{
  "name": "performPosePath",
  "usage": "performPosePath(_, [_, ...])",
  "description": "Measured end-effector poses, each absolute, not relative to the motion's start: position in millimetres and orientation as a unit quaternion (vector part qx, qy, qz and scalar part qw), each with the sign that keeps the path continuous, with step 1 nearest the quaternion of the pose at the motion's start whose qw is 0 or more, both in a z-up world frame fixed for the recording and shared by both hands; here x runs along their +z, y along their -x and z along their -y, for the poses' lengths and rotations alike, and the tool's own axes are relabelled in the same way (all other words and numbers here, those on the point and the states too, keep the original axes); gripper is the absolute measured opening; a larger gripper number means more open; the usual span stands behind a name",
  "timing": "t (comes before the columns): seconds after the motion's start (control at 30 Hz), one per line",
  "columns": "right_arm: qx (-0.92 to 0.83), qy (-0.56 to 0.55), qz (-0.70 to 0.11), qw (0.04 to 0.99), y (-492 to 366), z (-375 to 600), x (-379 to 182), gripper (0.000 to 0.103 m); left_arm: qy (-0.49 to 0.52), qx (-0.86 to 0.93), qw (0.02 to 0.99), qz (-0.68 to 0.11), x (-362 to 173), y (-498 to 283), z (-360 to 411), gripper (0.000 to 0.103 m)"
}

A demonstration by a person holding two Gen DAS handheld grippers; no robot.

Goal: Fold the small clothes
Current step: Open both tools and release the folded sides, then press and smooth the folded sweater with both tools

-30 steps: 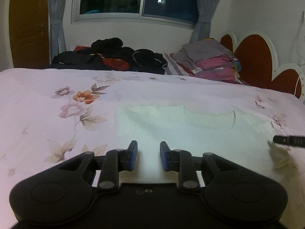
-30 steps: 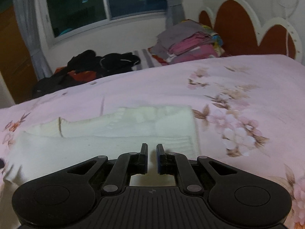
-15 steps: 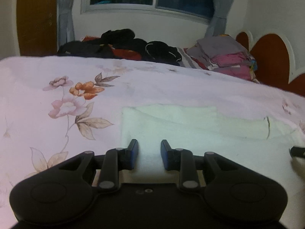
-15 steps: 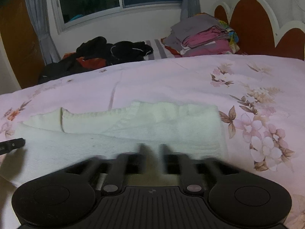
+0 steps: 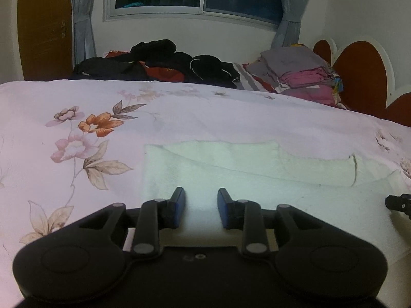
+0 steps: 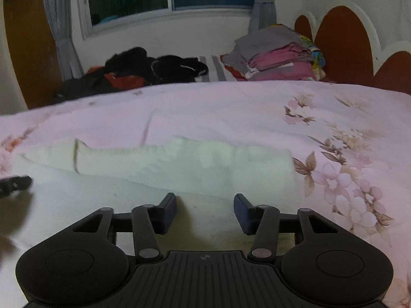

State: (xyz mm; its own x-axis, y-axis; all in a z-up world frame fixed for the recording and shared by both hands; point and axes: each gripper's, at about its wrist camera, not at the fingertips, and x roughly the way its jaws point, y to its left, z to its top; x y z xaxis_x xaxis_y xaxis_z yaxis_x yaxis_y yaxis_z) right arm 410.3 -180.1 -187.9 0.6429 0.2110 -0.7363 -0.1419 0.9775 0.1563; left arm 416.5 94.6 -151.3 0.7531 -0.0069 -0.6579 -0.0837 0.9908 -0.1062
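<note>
Since a second ago the right gripper (image 6: 205, 209) has spread from nearly closed to wide apart, while the left gripper (image 5: 201, 206) has kept the same moderate gap and the white garment has come to fill more of its view. In the left wrist view, that gripper hovers low over the near left part of the white knit garment (image 5: 257, 177), its blue-padded fingers (image 5: 179, 205) parted with bare white fabric showing between them; nothing is held, and whether the tips touch the cloth cannot be told. The garment lies flat on the floral bedsheet (image 5: 179, 118), with a folded-over layer running along its far edge. The tip of the right gripper pokes in at the right border (image 5: 398, 203), over the same garment. In the right wrist view, the right gripper sits over the near right part of the garment (image 6: 179, 169), fingers (image 6: 168, 211) widely separated and empty, cloth visible between them. The folded layer forms a raised band beyond the fingertips, ending near the sheet's printed flowers. The left gripper's tip shows at the left edge (image 6: 15, 183). Behind the bed lie dark clothes (image 6: 143, 69) and a stack of folded laundry (image 6: 277, 59) beside the headboard (image 6: 344, 41).
</note>
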Motion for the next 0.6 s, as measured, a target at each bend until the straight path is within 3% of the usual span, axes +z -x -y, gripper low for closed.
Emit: performPosePath(0.6, [0.108, -0.027, -0.425, 0.898, -388.0, 188.4, -186.2, 0.05, 0.057, 0.026, 0.926, -0.372, -137.5, -410.2, -94.4, 0.029])
